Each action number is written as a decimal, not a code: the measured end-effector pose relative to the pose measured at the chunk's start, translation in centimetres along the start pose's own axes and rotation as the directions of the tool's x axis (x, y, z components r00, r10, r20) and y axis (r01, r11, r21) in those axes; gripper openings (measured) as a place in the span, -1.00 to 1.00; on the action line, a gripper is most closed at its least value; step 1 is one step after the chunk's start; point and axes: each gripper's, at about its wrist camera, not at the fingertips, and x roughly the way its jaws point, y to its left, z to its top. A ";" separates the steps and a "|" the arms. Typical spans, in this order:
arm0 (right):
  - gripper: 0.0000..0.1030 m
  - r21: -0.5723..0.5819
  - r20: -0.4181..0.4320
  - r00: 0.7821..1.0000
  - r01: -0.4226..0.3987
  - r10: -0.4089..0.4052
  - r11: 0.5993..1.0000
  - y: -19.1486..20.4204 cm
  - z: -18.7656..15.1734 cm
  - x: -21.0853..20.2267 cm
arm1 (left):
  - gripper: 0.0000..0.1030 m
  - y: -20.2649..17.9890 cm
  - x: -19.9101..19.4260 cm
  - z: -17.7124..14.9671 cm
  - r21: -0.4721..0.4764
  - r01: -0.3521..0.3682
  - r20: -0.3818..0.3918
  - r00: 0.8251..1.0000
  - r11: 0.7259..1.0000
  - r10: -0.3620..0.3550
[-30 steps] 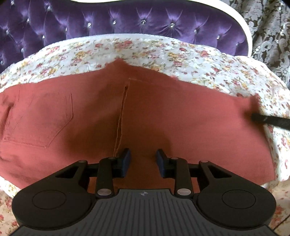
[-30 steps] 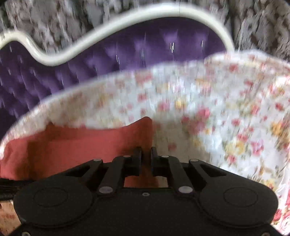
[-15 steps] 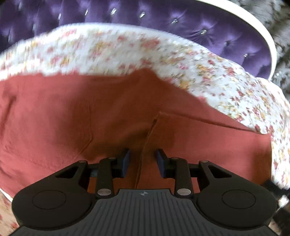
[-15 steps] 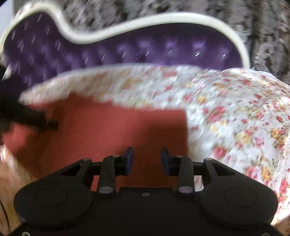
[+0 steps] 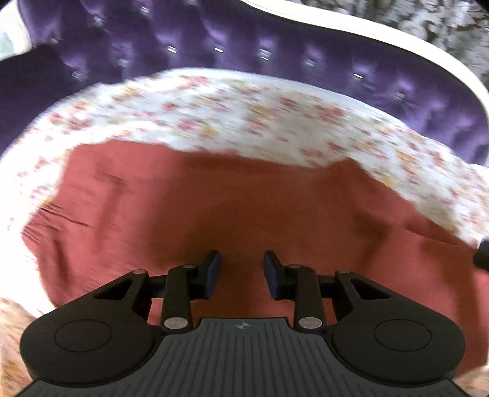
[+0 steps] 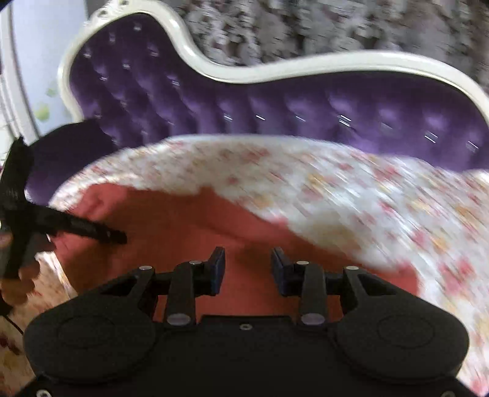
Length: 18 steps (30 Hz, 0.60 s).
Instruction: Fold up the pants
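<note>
The rust-red pants [image 5: 214, 210] lie flat and folded on the floral bedsheet [image 5: 244, 113]; they also show in the right wrist view [image 6: 189, 223]. My left gripper [image 5: 239, 271] is open and empty just above the near part of the cloth. My right gripper [image 6: 248, 268] is open and empty above the pants' right part. The left gripper's fingers [image 6: 91, 229] show at the left of the right wrist view, over the pants. Both views are blurred.
A purple tufted headboard [image 6: 275, 100] with a white frame [image 6: 244, 73] stands behind the bed. Patterned grey wallpaper [image 6: 305, 27] is beyond it. The floral sheet [image 6: 382, 207] stretches to the right of the pants.
My right gripper has opened and let go of the pants' edge, then swung left over the cloth. My left gripper has moved left over the pants and stayed open.
</note>
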 end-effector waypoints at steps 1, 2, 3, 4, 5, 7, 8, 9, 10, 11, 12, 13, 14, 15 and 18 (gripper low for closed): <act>-0.11 -0.021 0.001 1.000 -0.012 0.012 1.000 0.6 0.6 1.2 | -0.41 0.8 0.2 0.1 -0.010 -0.004 -0.005 1.000 1.000 0.004; -0.11 -0.035 -0.005 1.000 -0.030 0.030 0.999 1.1 1.4 2.6 | -0.41 1.6 0.5 0.0 -0.023 -0.002 -0.021 1.000 1.000 0.001; -0.12 -0.042 -0.011 0.999 -0.045 0.044 0.998 1.5 1.8 3.7 | -0.41 2.2 1.1 -0.2 -0.035 -0.003 -0.047 0.999 0.999 0.001; -0.12 -0.048 -0.019 0.998 -0.056 0.056 0.997 1.9 2.2 4.9 | -0.43 2.8 1.4 -0.5 -0.044 -0.003 -0.063 0.998 0.999 0.000; -0.13 -0.056 -0.031 0.998 -0.064 0.063 0.996 2.4 2.6 6.2 | -0.43 3.3 1.4 -1.0 -0.052 0.018 -0.043 0.999 0.999 -0.021; -0.20 -0.084 -0.043 0.996 -0.076 0.072 0.994 3.3 2.8 7.7 | -0.43 3.7 1.0 -1.6 -0.046 0.034 -0.023 0.999 0.998 -0.035; -0.20 -0.099 -0.046 0.996 -0.075 0.071 0.992 3.7 3.0 8.7 | -0.43 3.7 0.9 -1.7 -0.045 0.036 -0.018 0.999 0.998 -0.037; -0.20 -0.104 -0.048 0.997 -0.067 0.063 0.992 3.8 3.1 9.6 | -0.43 3.7 0.9 -1.8 -0.044 0.037 -0.012 0.999 0.998 -0.038; -0.20 -0.103 -0.051 0.997 -0.063 0.058 0.993 3.7 3.3 10.4 | -0.42 3.6 0.9 -1.9 -0.042 0.037 -0.006 0.999 0.998 -0.037; -0.20 -0.098 -0.054 0.997 -0.068 0.063 0.993 3.6 3.7 10.9 | -0.42 3.5 1.0 -2.0 -0.038 0.035 -0.002 0.999 0.999 -0.035; -0.20 -0.093 -0.057 0.996 -0.076 0.071 0.993 3.3 4.0 11.5 | -0.42 3.5 1.0 -2.0 -0.035 0.033 0.002 0.999 0.999 -0.033; -0.20 -0.089 -0.067 0.995 -0.084 0.079 0.992 3.1 4.3 12.0 | -0.42 3.4 1.0 -2.1 -0.033 0.031 0.006 1.000 0.999 -0.031; -0.20 -0.082 -0.085 0.992 -0.099 0.092 0.992 2.9 4.6 12.6 | -0.42 3.3 0.9 -2.1 -0.029 0.029 0.010 1.000 0.999 -0.029; -0.19 -0.074 -0.104 0.987 -0.127 0.119 0.989 2.7 4.8 13.0 | -0.42 3.3 0.9 -2.2 -0.026 0.029 0.014 0.999 0.999 -0.029; -0.19 -0.069 -0.162 0.967 -0.208 0.195 0.976 2.5 5.1 13.9 | -0.42 3.4 0.8 -2.6 -0.024 0.035 0.024 0.999 0.999 -0.035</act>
